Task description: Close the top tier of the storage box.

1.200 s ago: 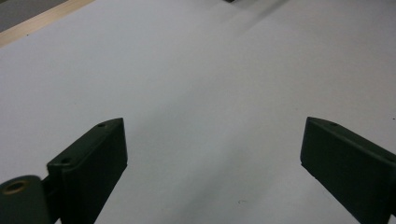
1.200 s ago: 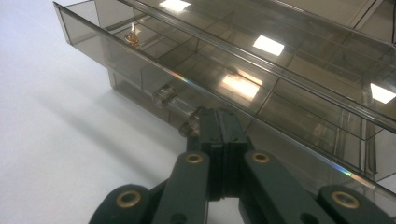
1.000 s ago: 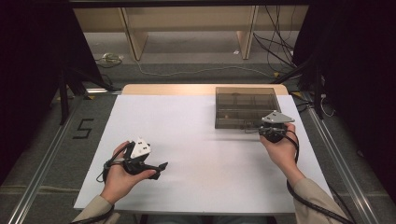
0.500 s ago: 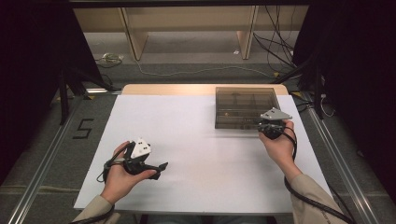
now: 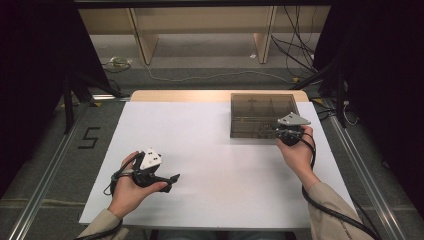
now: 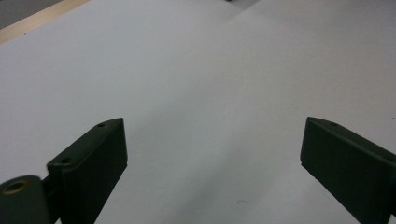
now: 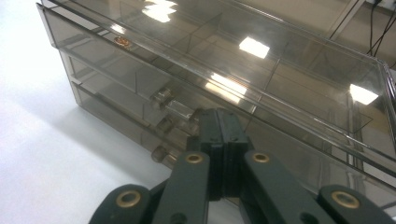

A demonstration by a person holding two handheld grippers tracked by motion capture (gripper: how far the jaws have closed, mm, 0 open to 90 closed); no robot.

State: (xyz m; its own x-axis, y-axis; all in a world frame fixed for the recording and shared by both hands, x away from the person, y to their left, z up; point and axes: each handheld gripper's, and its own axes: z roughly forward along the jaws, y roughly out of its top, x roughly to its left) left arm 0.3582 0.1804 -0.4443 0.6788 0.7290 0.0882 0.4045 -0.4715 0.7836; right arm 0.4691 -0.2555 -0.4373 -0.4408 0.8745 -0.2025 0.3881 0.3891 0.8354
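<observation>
In the high view the clear drawer box [image 5: 264, 115] sits at the upper right of the white surface [image 5: 210, 150] with the right claw [image 5: 278, 133] at its front edge, the left claw [image 5: 172, 180] low at the left, and the left gripper view shows that claw's jaws spread wide over bare surface, while the right gripper view shows the right claw [image 7: 218, 122] pressed shut against a drawer handle [image 7: 180, 109] at the frame's centre.

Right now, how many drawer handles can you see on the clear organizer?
3, stacked on the drawer box's front: top handle, middle handle and bottom handle. The shut right claw covers their right ends; it may hide more.
</observation>
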